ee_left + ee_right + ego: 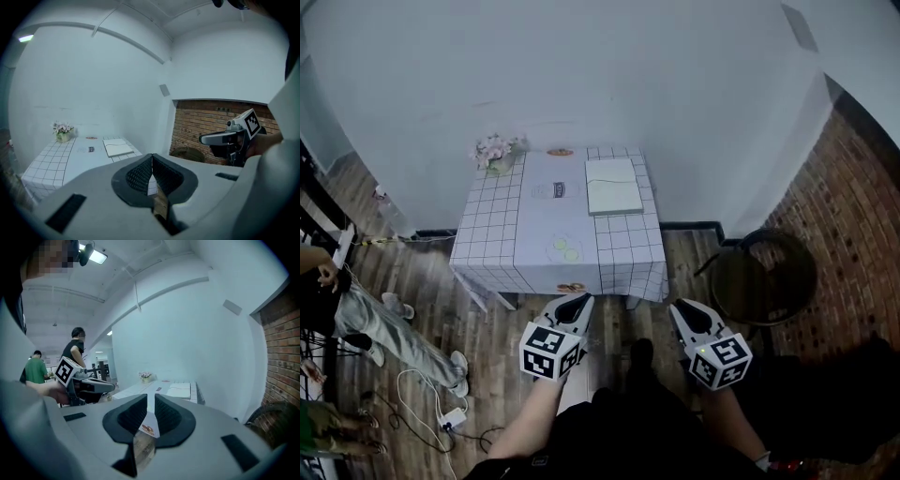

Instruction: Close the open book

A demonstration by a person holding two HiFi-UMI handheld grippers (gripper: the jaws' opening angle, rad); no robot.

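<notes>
L gripper (584, 299), R gripper (678, 306); book (614, 185) beyond

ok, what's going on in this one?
A person stands in front of a small table with a checked cloth, holding a gripper in each hand. The left gripper and right gripper are both short of the table's near edge and hold nothing; the left's jaws are together, the right's a crack apart. The book lies flat and open on the table's far right part, untouched. A pot of flowers sits at the far left corner. Closing has not started.
</notes>
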